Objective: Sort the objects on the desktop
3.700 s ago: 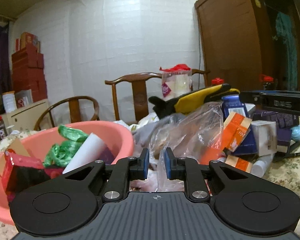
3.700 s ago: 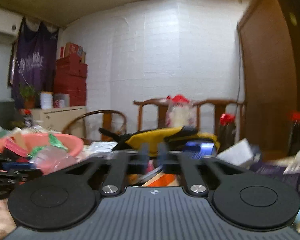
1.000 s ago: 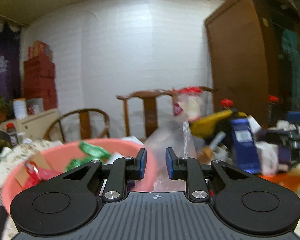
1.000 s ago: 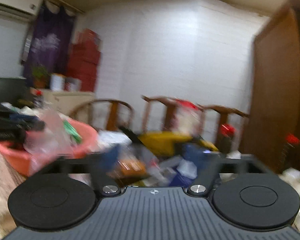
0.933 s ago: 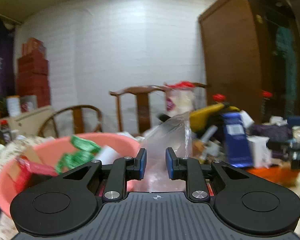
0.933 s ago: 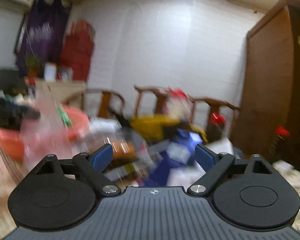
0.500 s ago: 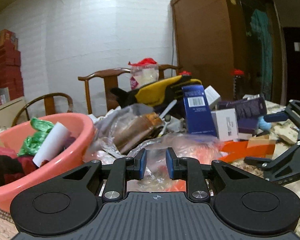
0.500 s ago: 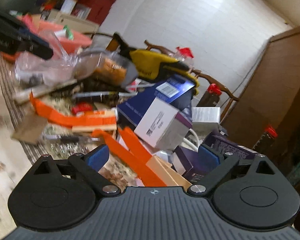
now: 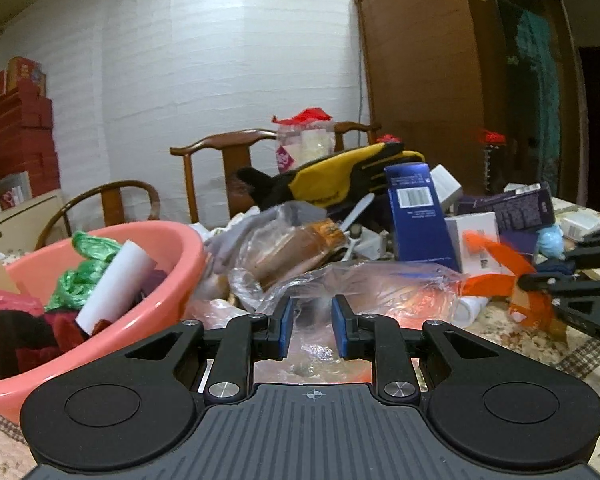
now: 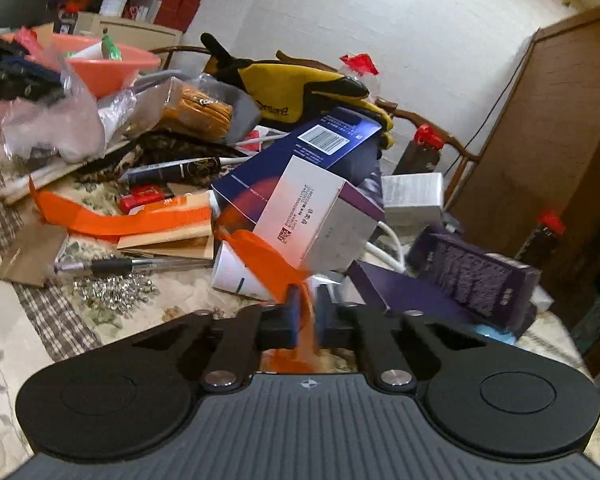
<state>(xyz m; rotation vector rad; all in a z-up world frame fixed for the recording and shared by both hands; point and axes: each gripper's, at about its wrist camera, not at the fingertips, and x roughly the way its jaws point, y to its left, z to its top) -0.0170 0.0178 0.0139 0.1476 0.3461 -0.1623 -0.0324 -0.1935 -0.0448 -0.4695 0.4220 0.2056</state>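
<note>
Left wrist view: the left hand-held gripper (image 9: pixel 311 330) sat low over the worktop (image 9: pixel 512 344), its jaws part-way apart with crumpled clear plastic bag (image 9: pixel 364 284) lying between the blue pads; whether the pads pressed the film could not be told. A pink basin (image 9: pixel 168 256) holding green wrap and a white roll stood just left. A yellow-and-black glove (image 9: pixel 340 178) lay atop the pile behind, beside an upright blue box (image 9: pixel 418 216).

Right wrist view: the right hand-held gripper (image 10: pixel 306 312) had its jaws together, clamped on an orange paper strip (image 10: pixel 272 260) that rose from a white-and-purple box (image 10: pixel 320 220). A pen (image 10: pixel 132 267) and scattered metal clips (image 10: pixel 112 290) lay to the left.
</note>
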